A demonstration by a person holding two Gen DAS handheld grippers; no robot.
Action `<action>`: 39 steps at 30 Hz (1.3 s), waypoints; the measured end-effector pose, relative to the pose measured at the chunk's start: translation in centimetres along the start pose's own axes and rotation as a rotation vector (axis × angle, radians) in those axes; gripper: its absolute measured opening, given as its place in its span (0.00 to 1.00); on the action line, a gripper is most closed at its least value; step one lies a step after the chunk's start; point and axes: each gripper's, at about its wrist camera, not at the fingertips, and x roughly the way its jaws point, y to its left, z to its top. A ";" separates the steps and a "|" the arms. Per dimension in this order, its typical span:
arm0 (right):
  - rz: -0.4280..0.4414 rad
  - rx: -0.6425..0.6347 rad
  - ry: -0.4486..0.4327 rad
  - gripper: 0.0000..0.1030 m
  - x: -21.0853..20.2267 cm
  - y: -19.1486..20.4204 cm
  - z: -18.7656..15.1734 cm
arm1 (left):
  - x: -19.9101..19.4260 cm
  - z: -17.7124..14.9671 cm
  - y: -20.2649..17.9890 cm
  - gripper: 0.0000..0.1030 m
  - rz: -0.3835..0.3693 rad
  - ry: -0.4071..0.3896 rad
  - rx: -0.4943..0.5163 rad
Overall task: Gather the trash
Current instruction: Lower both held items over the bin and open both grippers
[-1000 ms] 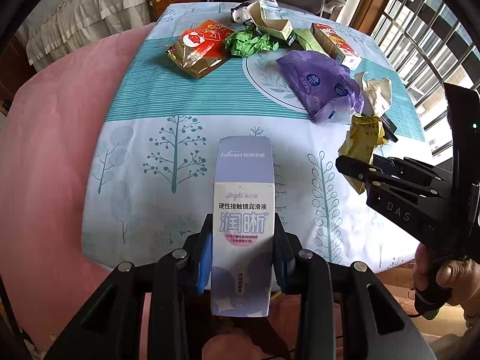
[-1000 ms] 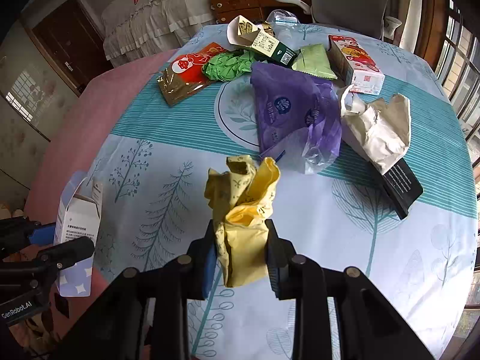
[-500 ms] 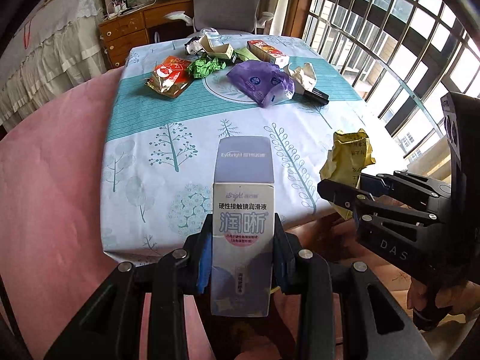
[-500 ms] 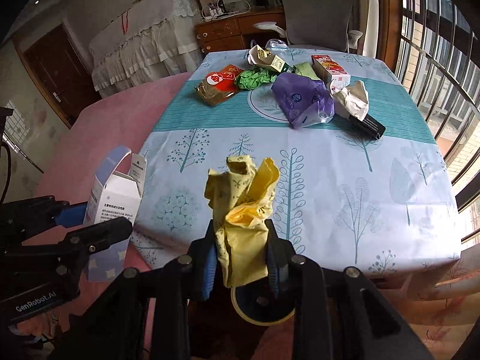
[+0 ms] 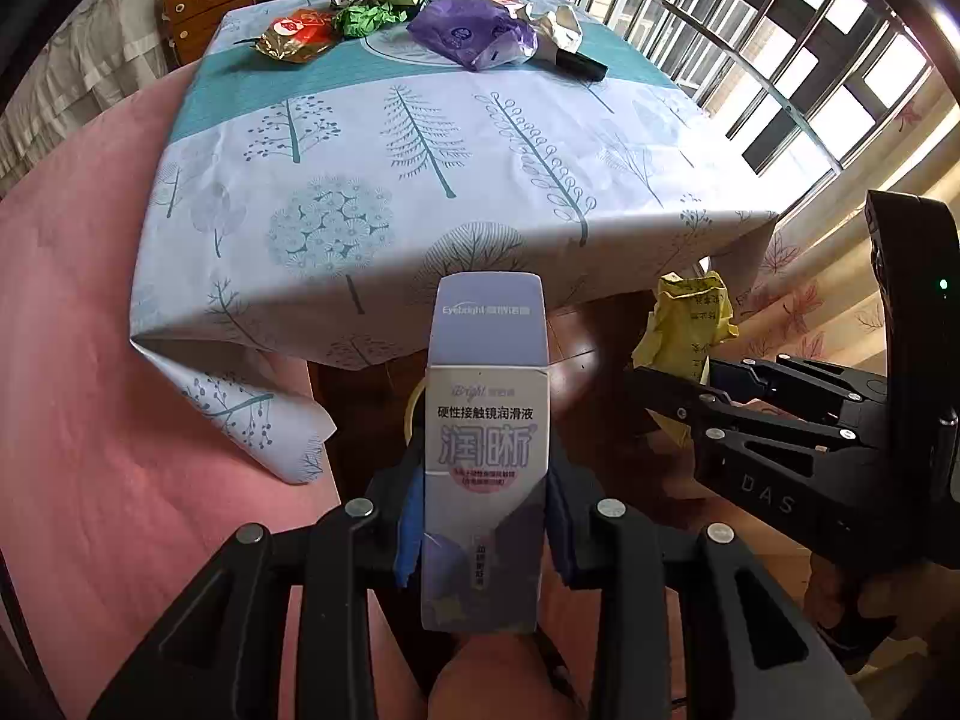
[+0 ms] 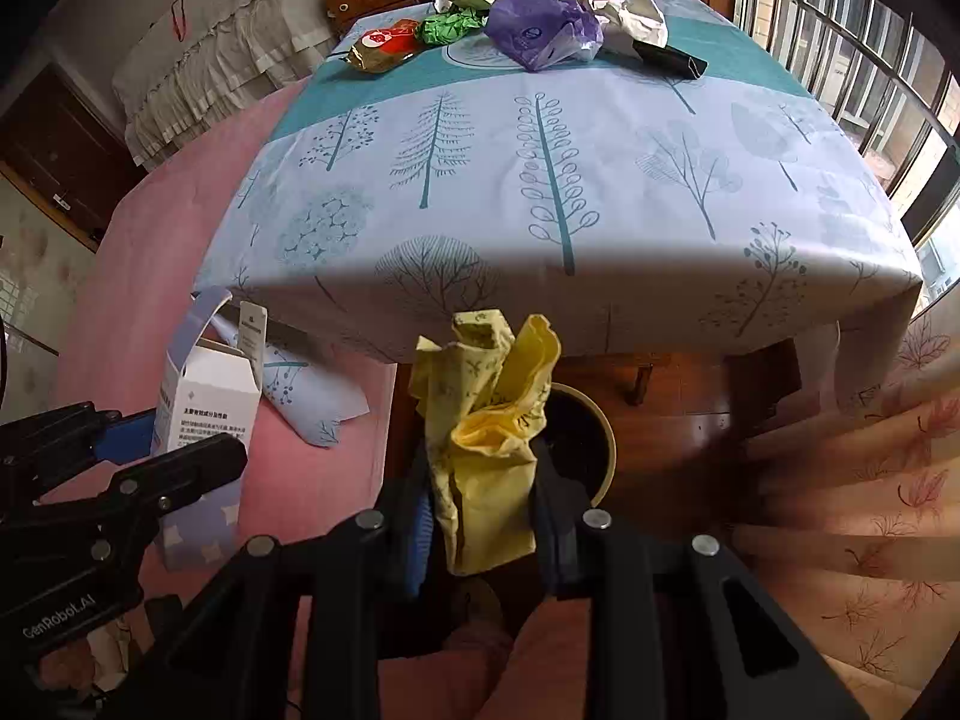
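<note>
Gripping box [image 5: 485, 468] & wrapper [image 6: 487, 450] btwn fingers.

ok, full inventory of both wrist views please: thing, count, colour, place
tall cardboard carton: 1, lavender and white, in left grip
crumpled paper wrapper: 1, yellow, in right grip
round bin: 1, tan rim, dark inside, on floor below table edge
tree-print tablecloth: 1, pale blue with teal band, over table
foil snack bag: 1, red and gold, far end, leftmost
crumpled green wrapper: 1, green, beside foil bag
plastic bag: 1, purple, far end, middle
flat black box: 1, black, right of purple bag
left hand-held gripper: 1, black, shut on carton
right hand-held gripper: 1, black, shut on wrapper
</note>
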 end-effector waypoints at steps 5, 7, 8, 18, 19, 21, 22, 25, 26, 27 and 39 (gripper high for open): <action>0.012 0.055 0.096 0.28 5.1 -2.2 -2.4 | 4.9 -1.3 -1.6 0.31 -0.003 0.068 0.012; 0.018 0.078 0.131 0.28 7.7 -3.5 -3.1 | 7.6 -1.6 -1.7 0.31 0.000 0.088 0.000; 0.017 0.083 0.146 0.28 9.1 -4.1 -3.4 | 9.1 -1.6 -1.7 0.31 0.002 0.098 -0.010; 0.027 0.105 0.194 0.28 25.6 -9.3 -5.4 | 27.6 -3.0 0.7 0.31 0.031 0.176 -0.104; 0.031 0.097 0.194 0.28 27.2 -9.6 -5.6 | 29.1 -3.2 0.9 0.31 0.033 0.178 -0.109; 0.037 0.089 0.200 0.28 30.1 -10.1 -6.0 | 31.8 -3.6 1.4 0.32 0.039 0.178 -0.123; 0.048 0.094 0.209 0.29 31.4 -10.6 -6.1 | 33.0 -3.8 1.7 0.32 0.045 0.177 -0.127; 0.092 0.117 0.234 0.32 34.8 -11.3 -6.3 | 35.3 -4.3 2.6 0.48 0.063 0.163 -0.129; 0.101 0.119 0.240 0.32 35.6 -11.5 -6.3 | 35.8 -4.3 2.9 0.54 0.082 0.168 -0.131; 0.103 0.126 0.243 0.33 36.3 -11.7 -6.3 | 36.2 -4.3 3.4 0.67 0.094 0.167 -0.140; 0.133 0.123 0.213 0.67 32.0 -10.3 -3.8 | 28.5 -3.9 7.4 0.96 0.114 0.075 -0.263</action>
